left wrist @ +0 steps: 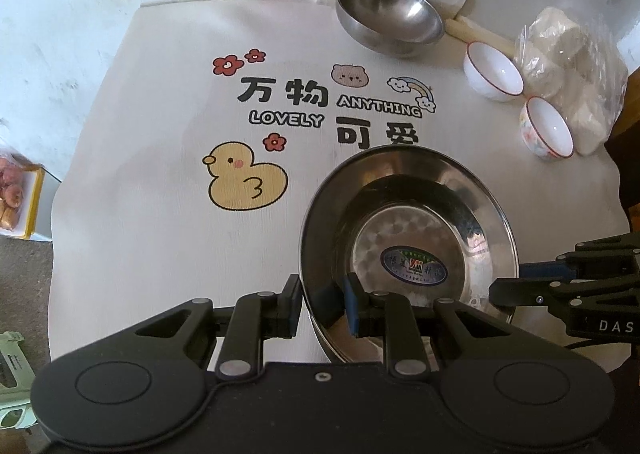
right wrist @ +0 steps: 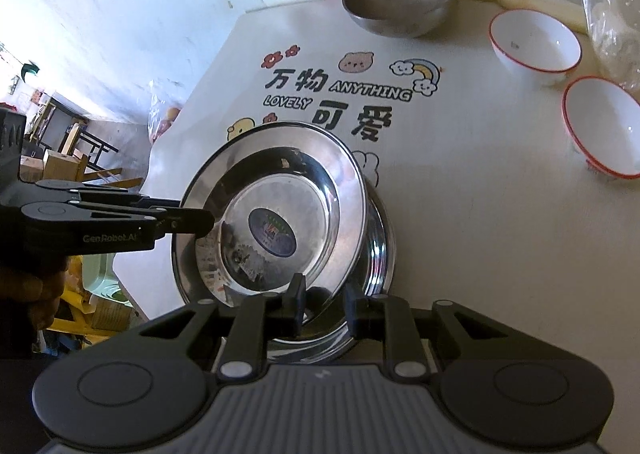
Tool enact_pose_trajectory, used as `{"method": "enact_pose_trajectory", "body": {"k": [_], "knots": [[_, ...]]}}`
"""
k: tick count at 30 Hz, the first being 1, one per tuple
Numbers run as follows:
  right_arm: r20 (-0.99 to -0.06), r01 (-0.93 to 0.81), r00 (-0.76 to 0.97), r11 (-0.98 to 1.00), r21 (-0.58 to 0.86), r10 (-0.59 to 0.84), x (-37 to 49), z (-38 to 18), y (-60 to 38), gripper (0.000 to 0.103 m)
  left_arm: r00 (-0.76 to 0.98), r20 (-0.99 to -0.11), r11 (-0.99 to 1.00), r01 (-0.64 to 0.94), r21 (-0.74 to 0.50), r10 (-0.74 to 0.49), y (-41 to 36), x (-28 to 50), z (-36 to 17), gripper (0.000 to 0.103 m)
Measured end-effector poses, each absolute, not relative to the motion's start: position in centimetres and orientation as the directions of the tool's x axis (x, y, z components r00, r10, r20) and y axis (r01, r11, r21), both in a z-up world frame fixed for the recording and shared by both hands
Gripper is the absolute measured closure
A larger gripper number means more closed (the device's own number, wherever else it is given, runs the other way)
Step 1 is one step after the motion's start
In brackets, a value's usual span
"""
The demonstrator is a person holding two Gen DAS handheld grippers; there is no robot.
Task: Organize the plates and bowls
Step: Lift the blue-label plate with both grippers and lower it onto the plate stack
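Observation:
A steel plate with a blue sticker lies near the table's front edge. In the right wrist view the steel plate is tilted over a second steel plate beneath it. My left gripper is shut on the plate's near rim, one finger on each side; it enters the right wrist view from the left. My right gripper straddles the rims of both plates with a gap between its fingers; it shows in the left wrist view at the plate's right rim.
A steel bowl stands at the back. Two white red-rimmed bowls stand at the right, beside a plastic bag of white lumps. A printed cloth covers the table. A snack box sits beyond the left edge.

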State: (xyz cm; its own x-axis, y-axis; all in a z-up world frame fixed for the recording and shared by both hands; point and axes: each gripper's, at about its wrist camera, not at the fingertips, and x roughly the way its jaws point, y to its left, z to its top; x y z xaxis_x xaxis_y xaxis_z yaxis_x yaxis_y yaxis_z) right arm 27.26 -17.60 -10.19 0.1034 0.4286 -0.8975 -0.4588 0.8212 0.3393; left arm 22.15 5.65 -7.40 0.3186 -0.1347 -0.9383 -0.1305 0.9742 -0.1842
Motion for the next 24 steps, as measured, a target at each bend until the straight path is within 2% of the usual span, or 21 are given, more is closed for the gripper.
{"method": "enact_pose_trajectory", "body": {"k": [24], "knots": [[-0.915,-0.433,0.055,0.835,0.338,0.399,27.63,-10.95,-17.75,0.08,0.264,-0.956,0.986,-0.069,-0.15,-0.126,4.76,22.29,-8.25,0.078]]}}
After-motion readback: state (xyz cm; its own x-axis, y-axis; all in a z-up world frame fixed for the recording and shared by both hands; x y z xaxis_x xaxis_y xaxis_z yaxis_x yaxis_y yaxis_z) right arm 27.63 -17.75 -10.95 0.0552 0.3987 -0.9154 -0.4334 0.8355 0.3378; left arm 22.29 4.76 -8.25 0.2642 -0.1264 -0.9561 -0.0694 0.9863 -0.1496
